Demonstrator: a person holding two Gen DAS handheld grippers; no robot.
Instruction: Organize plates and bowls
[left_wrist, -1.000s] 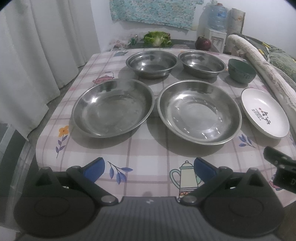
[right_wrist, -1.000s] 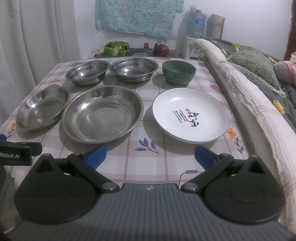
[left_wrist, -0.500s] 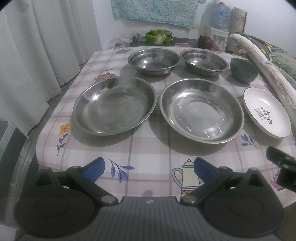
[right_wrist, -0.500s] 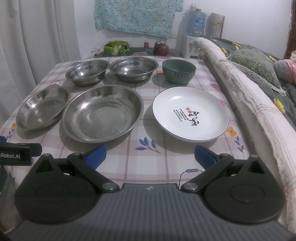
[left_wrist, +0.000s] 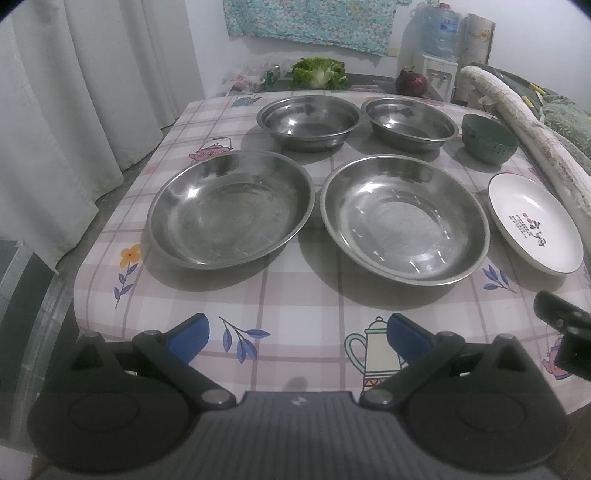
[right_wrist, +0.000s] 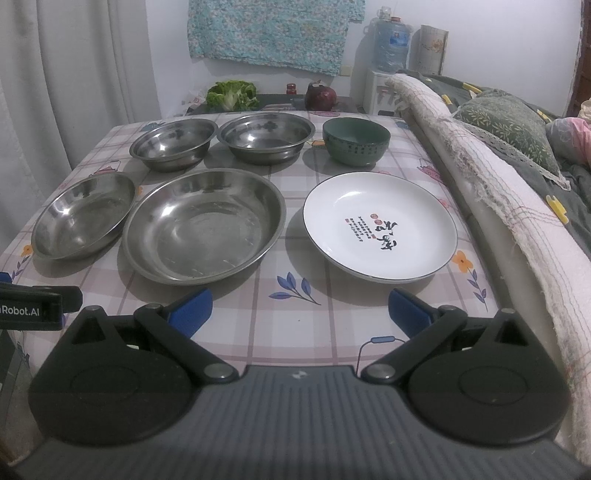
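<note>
Two wide steel plates lie side by side on the checked tablecloth, the left plate (left_wrist: 229, 210) (right_wrist: 83, 216) and the right plate (left_wrist: 404, 218) (right_wrist: 203, 225). Behind them stand two steel bowls, one on the left (left_wrist: 308, 120) (right_wrist: 173, 142) and one on the right (left_wrist: 410, 123) (right_wrist: 266, 136), and a green bowl (left_wrist: 489, 136) (right_wrist: 356, 140). A white plate (left_wrist: 533, 221) (right_wrist: 380, 225) with dark writing lies at the right. My left gripper (left_wrist: 297, 338) is open and empty over the near table edge. My right gripper (right_wrist: 301, 314) is open and empty in front of the white plate.
A bed with a rolled blanket (right_wrist: 498, 192) runs along the table's right side. A white curtain (left_wrist: 74, 110) hangs at the left. A lettuce (left_wrist: 319, 70) and a dark round fruit (left_wrist: 412, 81) sit on a counter behind the table. The table's left edge (left_wrist: 110, 236) drops off.
Both views have shifted slightly; the left gripper has drawn back a little from the dishes. Both grippers stay open. No dish has moved.
</note>
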